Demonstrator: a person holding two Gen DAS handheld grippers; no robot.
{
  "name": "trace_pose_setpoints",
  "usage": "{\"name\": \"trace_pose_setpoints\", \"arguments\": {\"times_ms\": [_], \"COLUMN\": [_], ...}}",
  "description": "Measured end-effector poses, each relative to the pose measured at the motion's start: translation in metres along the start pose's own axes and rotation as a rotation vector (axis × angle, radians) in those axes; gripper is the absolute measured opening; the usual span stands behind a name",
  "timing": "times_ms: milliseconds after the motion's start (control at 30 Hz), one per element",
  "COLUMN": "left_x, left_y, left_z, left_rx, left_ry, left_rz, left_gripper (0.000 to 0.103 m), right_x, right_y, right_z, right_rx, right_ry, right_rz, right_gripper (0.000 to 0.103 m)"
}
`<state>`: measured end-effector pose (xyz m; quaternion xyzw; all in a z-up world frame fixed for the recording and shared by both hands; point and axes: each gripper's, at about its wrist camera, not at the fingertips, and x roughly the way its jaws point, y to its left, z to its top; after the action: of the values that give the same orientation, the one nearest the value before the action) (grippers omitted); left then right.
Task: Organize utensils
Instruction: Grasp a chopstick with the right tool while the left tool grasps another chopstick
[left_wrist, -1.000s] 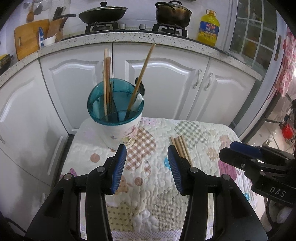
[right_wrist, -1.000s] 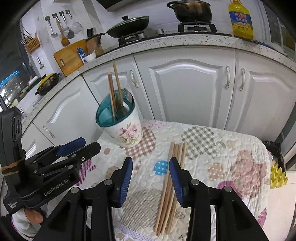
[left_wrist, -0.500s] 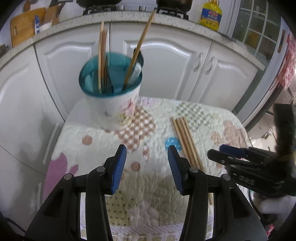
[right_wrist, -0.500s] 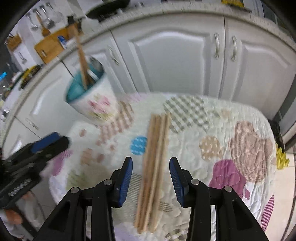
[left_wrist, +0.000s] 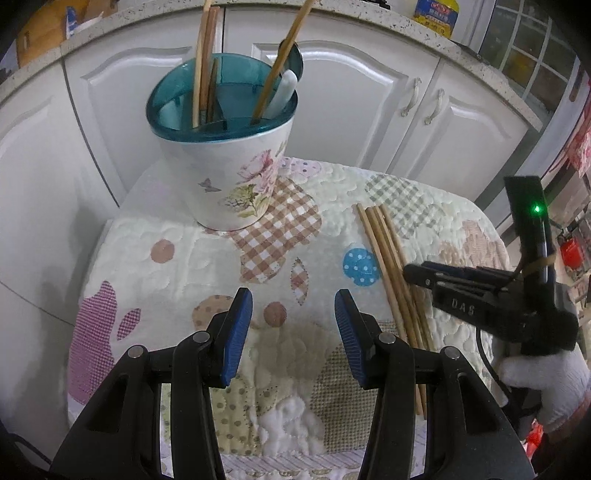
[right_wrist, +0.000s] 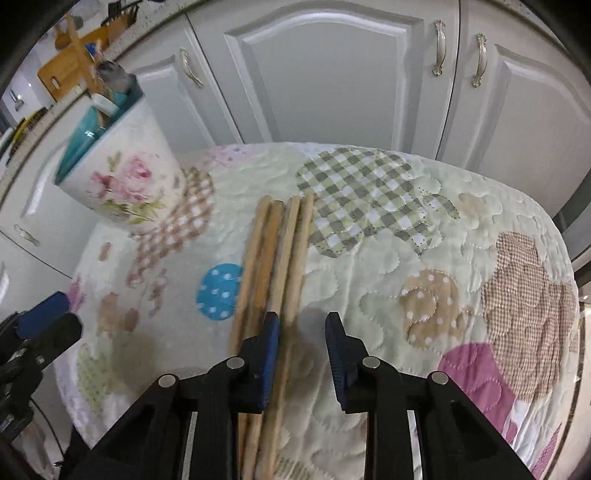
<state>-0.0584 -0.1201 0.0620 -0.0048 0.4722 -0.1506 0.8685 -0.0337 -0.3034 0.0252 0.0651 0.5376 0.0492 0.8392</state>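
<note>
Right gripper (right_wrist: 301, 349), jaws parted, straddles the right-hand sticks of the wooden chopsticks (right_wrist: 275, 258) lying on the quilted cloth (right_wrist: 369, 266). Left gripper (left_wrist: 293, 332) hangs released near the floral utensil holder (left_wrist: 229, 177), far left.

We see bare, matt wooden chopsticks (right_wrist: 275, 258) lying on a soft quilted cloth (left_wrist: 177, 236) whose stitched patchwork surface looks puffy and dull. The utensil holder (left_wrist: 236, 173) looks like glossy glazed ceramic with a printed flower pattern, topped by a translucent teal plastic insert (left_wrist: 173, 92) that shines. We note ribbed blue pads (left_wrist: 236, 332) on matt black plastic fingers with small metal pins, and smooth, faintly glossy white cabinet doors (right_wrist: 332, 74) with metal handles.
</note>
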Motion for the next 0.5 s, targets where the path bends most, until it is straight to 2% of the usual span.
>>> {"name": "trace_pose_setpoints", "arguments": {"times_ms": [167, 333, 400, 467, 500], "left_x": [0.013, 0.023, 0.026, 0.029, 0.032], "left_y": [-0.004, -0.016, -0.019, -0.02, -0.021], "left_z": [0.004, 0.008, 0.009, 0.011, 0.013], "left_rx": [-0.007, 0.012, 0.022, 0.029, 0.029], "left_ry": [0.036, 0.053, 0.059, 0.062, 0.066], "left_rz": [-0.023, -0.042, -0.044, -0.047, -0.051], "left_gripper": [0.046, 0.046, 0.046, 0.046, 0.046], "right_x": [0.005, 0.008, 0.008, 0.005, 0.002], "right_y": [-0.006, -0.005, -0.006, -0.007, -0.012], "right_z": [0.008, 0.012, 0.012, 0.012, 0.011], "right_rx": [0.029, -0.006, -0.034, -0.059, -0.047], "right_ry": [-0.003, -0.006, -0.009, -0.023, -0.031], "right_rz": [0.027, 0.025, -0.003, -0.089, -0.096], "right_gripper": [0.023, 0.021, 0.016, 0.016, 0.016]}}
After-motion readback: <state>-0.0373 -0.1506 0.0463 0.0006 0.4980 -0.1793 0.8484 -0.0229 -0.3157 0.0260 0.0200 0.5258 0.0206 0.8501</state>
